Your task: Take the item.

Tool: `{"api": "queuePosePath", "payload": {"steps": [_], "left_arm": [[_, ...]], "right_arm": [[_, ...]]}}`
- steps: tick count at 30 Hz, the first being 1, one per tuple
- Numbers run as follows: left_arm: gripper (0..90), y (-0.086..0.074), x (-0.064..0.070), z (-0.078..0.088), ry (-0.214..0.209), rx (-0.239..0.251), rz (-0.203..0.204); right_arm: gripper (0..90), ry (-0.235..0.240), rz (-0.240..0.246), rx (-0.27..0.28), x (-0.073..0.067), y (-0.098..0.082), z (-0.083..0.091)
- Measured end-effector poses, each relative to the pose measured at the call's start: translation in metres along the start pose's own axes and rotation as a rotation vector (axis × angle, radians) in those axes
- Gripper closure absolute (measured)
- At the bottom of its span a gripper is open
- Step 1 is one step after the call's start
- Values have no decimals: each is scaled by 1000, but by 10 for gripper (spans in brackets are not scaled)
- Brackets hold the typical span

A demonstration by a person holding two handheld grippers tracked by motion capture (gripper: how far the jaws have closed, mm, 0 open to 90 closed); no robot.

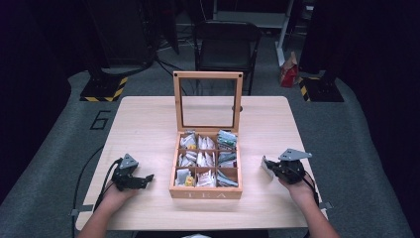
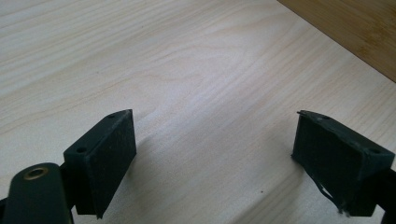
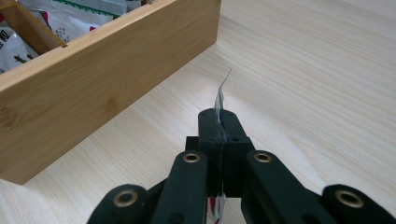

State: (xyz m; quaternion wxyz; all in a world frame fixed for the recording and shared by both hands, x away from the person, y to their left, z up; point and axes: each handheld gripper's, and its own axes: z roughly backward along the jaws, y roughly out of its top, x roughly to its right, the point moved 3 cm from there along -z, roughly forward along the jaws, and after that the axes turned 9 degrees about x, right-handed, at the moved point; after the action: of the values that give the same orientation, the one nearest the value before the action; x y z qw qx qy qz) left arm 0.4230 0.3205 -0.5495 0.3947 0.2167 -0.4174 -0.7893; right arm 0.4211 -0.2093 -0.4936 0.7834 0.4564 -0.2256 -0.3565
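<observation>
The right gripper (image 1: 275, 168) is clamping a thin tea sachet (image 3: 220, 99) edge-on, just beside the right wall of the open tea box (image 1: 239, 171). The left gripper (image 2: 212, 158) is resting spread and empty on the table (image 1: 148, 119). Risk: the grip is catching only the sachet's margin, so the limp packet could be slipping free or snagging on the compartment dividers.

Upright lid (image 1: 208, 99) behind open compartments (image 1: 206, 158)
</observation>
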Motion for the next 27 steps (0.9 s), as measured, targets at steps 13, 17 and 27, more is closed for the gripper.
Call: {"api": "queuePosePath", "payload": {"steps": [13,17,27], "left_arm": [[129,0,0,0,0,0,0],[129,0,0,0,0,0,0],[129,0,0,0,0,0,0]], "right_arm": [[893,54,17,-19,-15,-9,-7],[892,60,24,-18,-18,-11,-9],[880,85,54,-52,-27,-16,-16]]}}
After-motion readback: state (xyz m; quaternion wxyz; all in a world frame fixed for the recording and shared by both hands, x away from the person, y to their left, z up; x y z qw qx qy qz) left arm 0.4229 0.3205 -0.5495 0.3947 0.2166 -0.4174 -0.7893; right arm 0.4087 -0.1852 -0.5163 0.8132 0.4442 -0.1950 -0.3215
